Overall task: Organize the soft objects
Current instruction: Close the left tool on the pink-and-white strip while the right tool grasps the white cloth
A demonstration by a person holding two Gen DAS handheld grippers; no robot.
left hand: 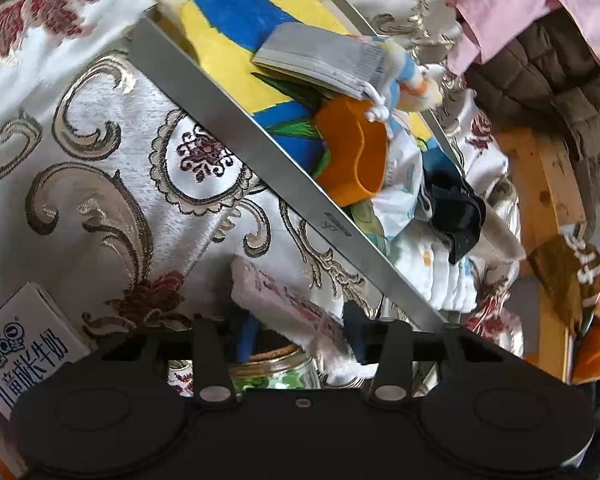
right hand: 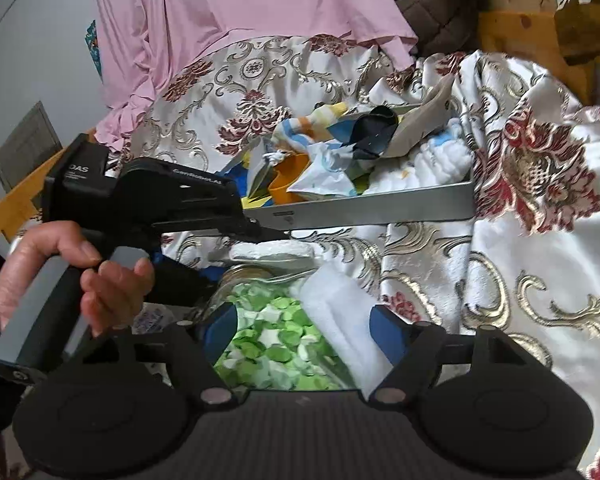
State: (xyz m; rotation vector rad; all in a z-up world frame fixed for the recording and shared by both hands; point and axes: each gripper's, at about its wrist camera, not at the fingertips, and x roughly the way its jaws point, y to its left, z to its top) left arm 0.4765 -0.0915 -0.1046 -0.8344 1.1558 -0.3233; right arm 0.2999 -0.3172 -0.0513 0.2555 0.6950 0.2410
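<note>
A white towel with pink print (left hand: 284,300) lies over the cork lid of a glass jar (left hand: 276,364). My left gripper (left hand: 300,338) is shut on it, one blue finger pressing each side. In the right wrist view a hand (right hand: 60,272) holds the left gripper (right hand: 276,236), its tips at the towel (right hand: 272,250) on top of the jar. The jar (right hand: 268,344) holds green and white paper bits. My right gripper (right hand: 304,334) grips its sides, and a white fold of the towel runs down by the right finger. A grey metal tray (left hand: 260,160) (right hand: 380,204) behind holds several soft items.
The tray holds a yellow-blue cloth (left hand: 228,52), a grey pouch (left hand: 316,56), an orange felt piece (left hand: 352,152) and a black item (left hand: 456,212). A milk carton (left hand: 24,340) stands at lower left. Patterned cloth covers the table. A pink garment (right hand: 240,8) hangs behind, a wooden frame (left hand: 540,184) at right.
</note>
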